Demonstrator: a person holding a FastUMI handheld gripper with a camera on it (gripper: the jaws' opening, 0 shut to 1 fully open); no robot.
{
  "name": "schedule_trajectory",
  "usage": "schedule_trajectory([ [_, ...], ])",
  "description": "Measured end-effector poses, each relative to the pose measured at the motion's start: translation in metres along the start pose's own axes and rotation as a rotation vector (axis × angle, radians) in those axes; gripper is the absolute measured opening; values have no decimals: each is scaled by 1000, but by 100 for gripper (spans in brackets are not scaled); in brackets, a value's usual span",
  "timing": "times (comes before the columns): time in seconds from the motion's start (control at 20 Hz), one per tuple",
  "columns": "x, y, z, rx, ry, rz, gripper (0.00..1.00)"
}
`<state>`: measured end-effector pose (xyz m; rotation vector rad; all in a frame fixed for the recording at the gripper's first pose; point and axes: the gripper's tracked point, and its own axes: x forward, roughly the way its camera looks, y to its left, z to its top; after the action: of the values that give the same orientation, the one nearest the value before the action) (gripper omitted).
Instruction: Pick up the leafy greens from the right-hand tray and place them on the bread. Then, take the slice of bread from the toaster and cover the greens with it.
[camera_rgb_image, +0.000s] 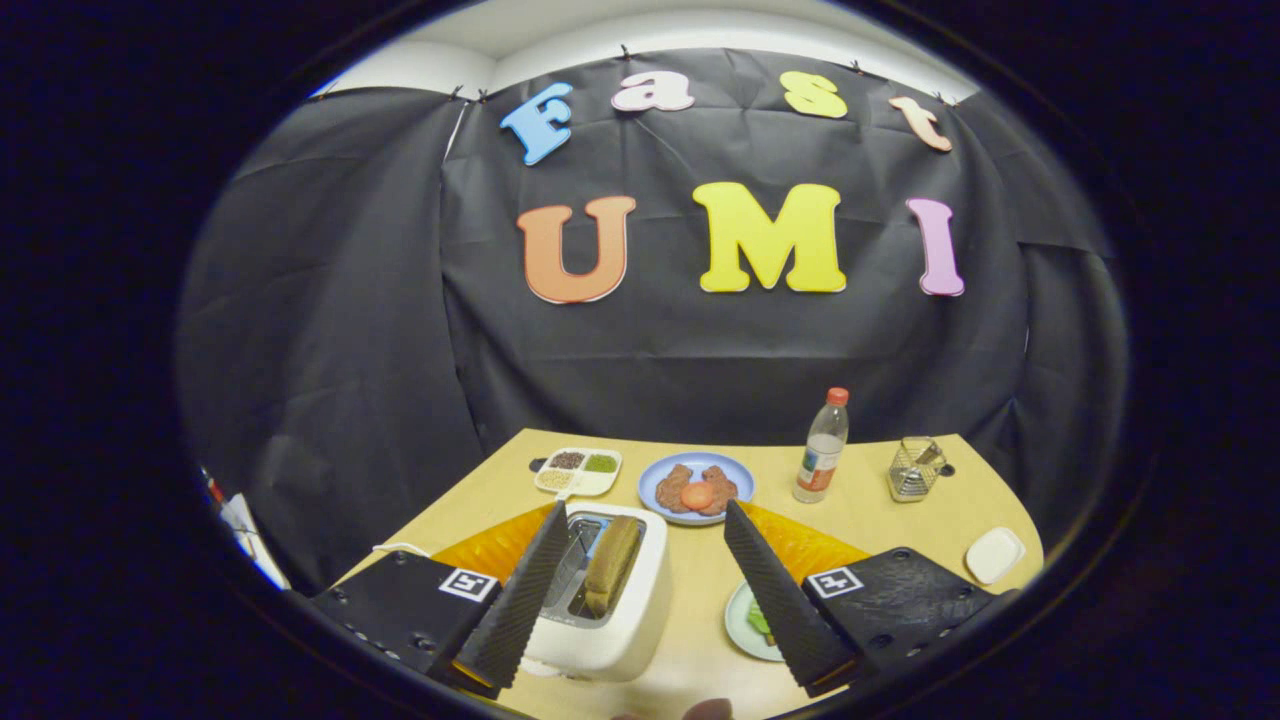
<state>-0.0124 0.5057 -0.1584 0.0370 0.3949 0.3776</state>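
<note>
My gripper (645, 508) is open above the near part of the wooden table, its fingers spread wide. A white toaster (610, 610) stands between the fingers, close to the left one, with a brown slice of bread (610, 565) upright in its slot. The leafy greens (760, 622) lie on a pale round plate (738, 622) beside the right finger, which hides most of them. Beyond the fingertips a blue plate (697, 487) carries brown pieces with an orange-red slice on top.
A divided white tray (578, 471) of grains sits at the back left. A clear bottle (822, 448) with a red cap, a wire basket (915, 468) and a small white dish (994, 555) stand to the right. An orange mat (810, 545) lies under the fingers.
</note>
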Motion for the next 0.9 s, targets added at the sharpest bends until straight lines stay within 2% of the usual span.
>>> schedule_trajectory([
  [0.25,32,14,-32,-25,68,-22,96],
  [0.45,51,11,-47,-51,98,-51,88],
  [0.75,66,12,-60,-40,153,-71,44],
  [0.8,67,12,-60,-38,156,-69,31],
  [0.85,68,15,-60,-37,161,-59,22],
  [0.9,68,17,-57,-37,159,-52,19],
])
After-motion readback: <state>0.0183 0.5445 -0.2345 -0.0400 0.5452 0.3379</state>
